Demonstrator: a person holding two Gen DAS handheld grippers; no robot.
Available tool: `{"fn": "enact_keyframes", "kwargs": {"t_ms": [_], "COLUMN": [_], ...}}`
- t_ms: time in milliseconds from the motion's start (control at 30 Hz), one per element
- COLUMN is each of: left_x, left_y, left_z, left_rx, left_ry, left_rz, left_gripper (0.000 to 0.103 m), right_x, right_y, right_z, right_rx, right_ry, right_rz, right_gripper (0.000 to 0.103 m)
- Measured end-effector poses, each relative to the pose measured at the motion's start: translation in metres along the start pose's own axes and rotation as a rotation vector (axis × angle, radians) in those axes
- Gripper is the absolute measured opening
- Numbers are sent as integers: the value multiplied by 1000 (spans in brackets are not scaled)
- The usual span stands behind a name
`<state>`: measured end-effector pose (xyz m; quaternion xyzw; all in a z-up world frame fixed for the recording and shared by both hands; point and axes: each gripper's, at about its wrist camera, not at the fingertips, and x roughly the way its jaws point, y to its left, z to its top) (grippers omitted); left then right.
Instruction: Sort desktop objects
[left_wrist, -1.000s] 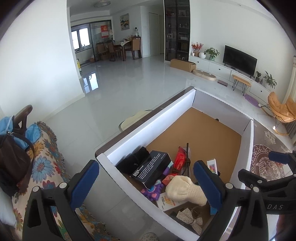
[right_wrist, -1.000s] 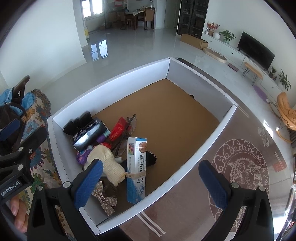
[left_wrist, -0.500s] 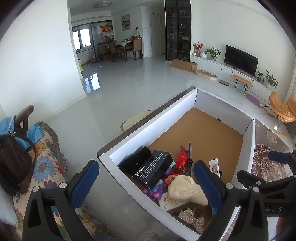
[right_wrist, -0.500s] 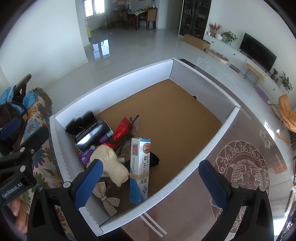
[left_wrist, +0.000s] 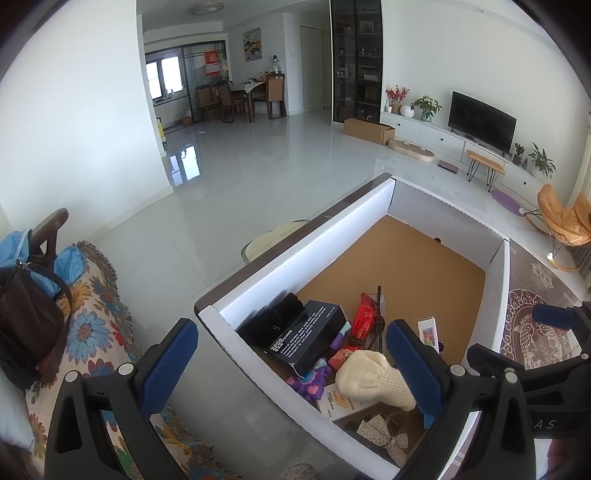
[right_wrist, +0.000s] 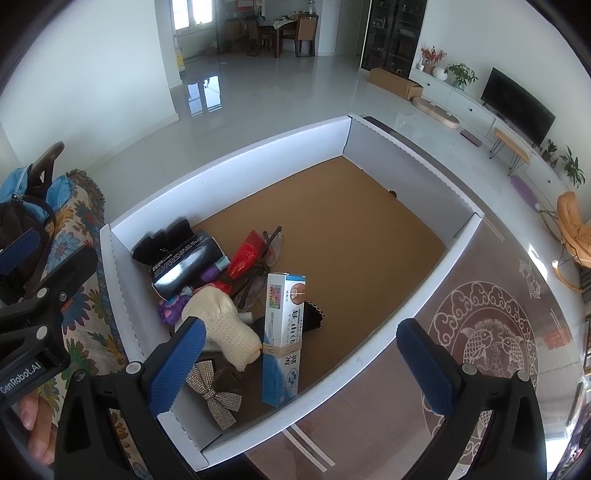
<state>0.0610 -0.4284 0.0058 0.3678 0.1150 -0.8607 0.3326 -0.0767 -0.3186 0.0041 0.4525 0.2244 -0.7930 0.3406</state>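
Note:
A white-walled box (right_wrist: 236, 158) with a brown floor holds a heap in its near left corner: a black carton (right_wrist: 184, 264), a cream knitted piece (right_wrist: 225, 325), a blue-and-white toothpaste box (right_wrist: 284, 332), a red packet (right_wrist: 243, 254), a rhinestone bow (right_wrist: 218, 395) and a purple item (right_wrist: 171, 308). My right gripper (right_wrist: 301, 365) hangs open above the box's near wall, nothing between its fingers. My left gripper (left_wrist: 291, 365) is open over the box's left corner (left_wrist: 221, 321), above the black carton (left_wrist: 308, 336) and the cream piece (left_wrist: 369, 380).
The box stands on a brown patterned table (right_wrist: 491, 332). A flowered cloth (left_wrist: 92, 325) and a dark bag (left_wrist: 26, 325) lie to the left. A person's fingers (right_wrist: 37, 432) show at the left. Beyond is glossy floor (left_wrist: 258, 177); the box's far half (right_wrist: 351, 214) is bare.
Both grippers have drawn slightly up and back, so the box sits a little lower in each view. The objects in the box have not moved.

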Motion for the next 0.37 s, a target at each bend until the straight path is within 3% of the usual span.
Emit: {"fn": "enact_keyframes", "kwargs": {"t_ms": [267,367], "left_x": [0,-3], "left_y": [1,2], "left_z": [-1,-3], "left_rx": [-9,-22], "left_ry": [0,-27], "left_rz": [-23,13], "left_gripper": [103,103], "right_x": [1,2], "right_y": [-2,-3], "right_z": [0,-1], "right_rx": [5,10], "right_ry": [3,4], "right_rz": [-7,-9], "right_gripper": [103,103]}}
